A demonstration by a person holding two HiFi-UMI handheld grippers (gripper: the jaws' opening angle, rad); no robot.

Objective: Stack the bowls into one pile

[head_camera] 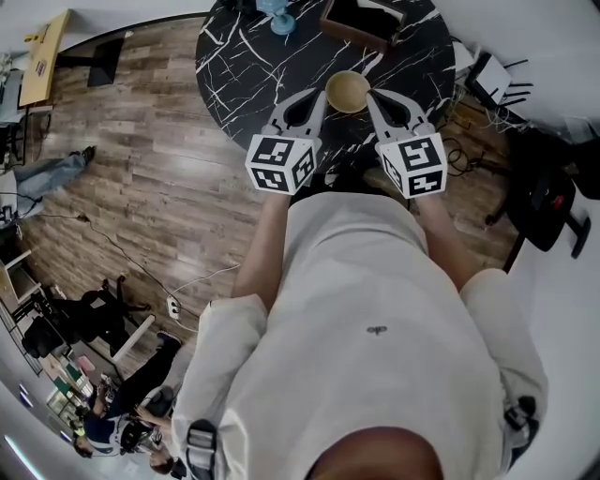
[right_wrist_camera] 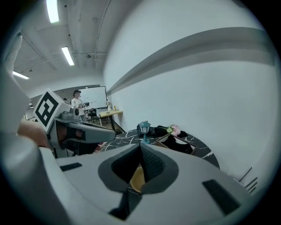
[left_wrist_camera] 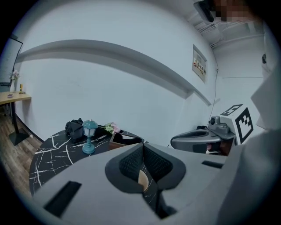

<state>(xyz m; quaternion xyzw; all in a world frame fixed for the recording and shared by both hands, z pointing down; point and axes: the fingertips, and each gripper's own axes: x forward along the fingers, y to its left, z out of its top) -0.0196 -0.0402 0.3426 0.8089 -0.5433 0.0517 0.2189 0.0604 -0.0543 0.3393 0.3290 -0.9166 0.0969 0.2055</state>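
Tan bowl (head_camera: 348, 91), twelve o'clock on counter (head_camera: 234, 56), seemingly the finished pile. My left gripper (head_camera: 321, 98) and right gripper (head_camera: 372, 98) were clenched, empty. Next: retreat.

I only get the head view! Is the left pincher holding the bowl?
Observer: No. In the left gripper view, the left gripper is shut with nothing between its pads. The wooden bowl just peeks out beyond them.
Operator: And the other pincher?
Observer: The right gripper view shows the right gripper shut and empty too.
Operator: Is anything hiding past the blue lamp?
Observer: Yes, there are pink flowers lying just beyond it. Your view cuts them off.
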